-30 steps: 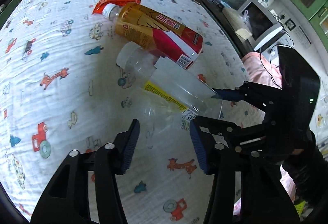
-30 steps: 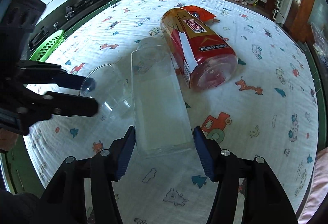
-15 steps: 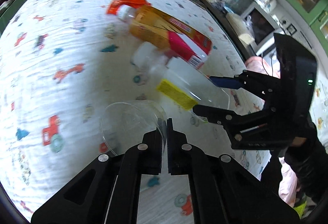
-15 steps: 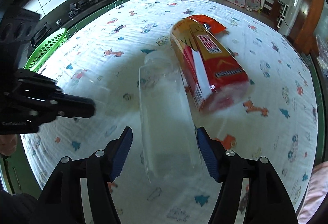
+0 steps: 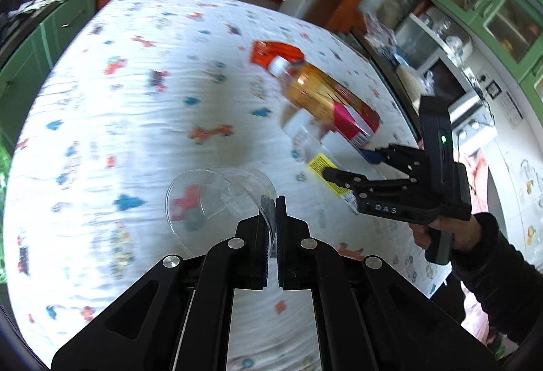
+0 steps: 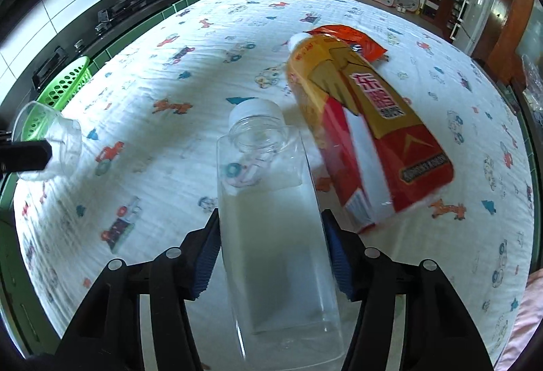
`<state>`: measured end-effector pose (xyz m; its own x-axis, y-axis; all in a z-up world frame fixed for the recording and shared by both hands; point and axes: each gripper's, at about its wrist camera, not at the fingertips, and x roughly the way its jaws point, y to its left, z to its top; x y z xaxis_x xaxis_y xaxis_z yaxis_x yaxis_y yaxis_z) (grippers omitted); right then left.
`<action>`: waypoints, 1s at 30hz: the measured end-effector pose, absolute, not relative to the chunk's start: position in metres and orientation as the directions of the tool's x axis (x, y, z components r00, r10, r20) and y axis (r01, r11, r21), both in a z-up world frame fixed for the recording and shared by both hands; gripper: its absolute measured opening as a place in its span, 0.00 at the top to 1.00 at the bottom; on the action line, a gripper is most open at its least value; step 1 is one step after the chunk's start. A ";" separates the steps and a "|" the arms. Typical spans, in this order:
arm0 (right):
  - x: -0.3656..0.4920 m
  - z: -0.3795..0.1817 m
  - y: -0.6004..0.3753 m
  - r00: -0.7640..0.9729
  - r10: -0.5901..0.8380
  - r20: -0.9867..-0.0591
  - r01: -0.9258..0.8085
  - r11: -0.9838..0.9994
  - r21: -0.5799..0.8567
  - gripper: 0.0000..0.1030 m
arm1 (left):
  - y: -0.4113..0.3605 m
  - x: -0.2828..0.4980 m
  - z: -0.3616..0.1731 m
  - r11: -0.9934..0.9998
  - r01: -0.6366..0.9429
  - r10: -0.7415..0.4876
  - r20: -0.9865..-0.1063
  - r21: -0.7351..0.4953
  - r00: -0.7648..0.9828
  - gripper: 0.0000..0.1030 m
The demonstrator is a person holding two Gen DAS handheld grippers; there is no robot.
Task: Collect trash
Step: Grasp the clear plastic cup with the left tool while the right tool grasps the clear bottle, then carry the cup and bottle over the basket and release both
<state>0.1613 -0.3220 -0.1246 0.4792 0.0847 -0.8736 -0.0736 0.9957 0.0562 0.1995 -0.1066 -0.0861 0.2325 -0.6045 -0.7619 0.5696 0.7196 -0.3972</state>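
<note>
Trash lies on a table covered with a white cloth printed with small animals and cars. The left gripper is closed tight on the rim of a clear plastic cup and holds it above the cloth. The right gripper has its jaws closing around a clear square bottle with a white cap; the blue pads touch both its sides. Just beside it lies a larger bottle with a red and gold label, and a red wrapper is under its neck. A green basket stands at the far left edge.
</note>
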 end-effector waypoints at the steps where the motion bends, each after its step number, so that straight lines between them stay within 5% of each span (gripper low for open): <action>1: 0.161 -0.122 -0.319 0.478 0.096 -0.873 -0.076 0.995 0.068 0.47 | -0.098 0.201 -0.084 0.727 0.561 -0.603 -0.760 -0.397 0.244 0.98; 18: 0.184 -0.060 -0.201 0.513 0.274 -0.813 -0.262 0.953 0.155 0.49 | 0.072 0.238 -0.050 0.869 0.334 -0.490 -0.732 -0.366 0.473 0.98; 30: 0.241 -0.026 -0.071 0.497 0.410 -0.765 -0.433 0.881 0.191 0.49 | 0.188 0.312 -0.082 0.937 0.096 -0.338 -0.802 -0.336 0.494 0.97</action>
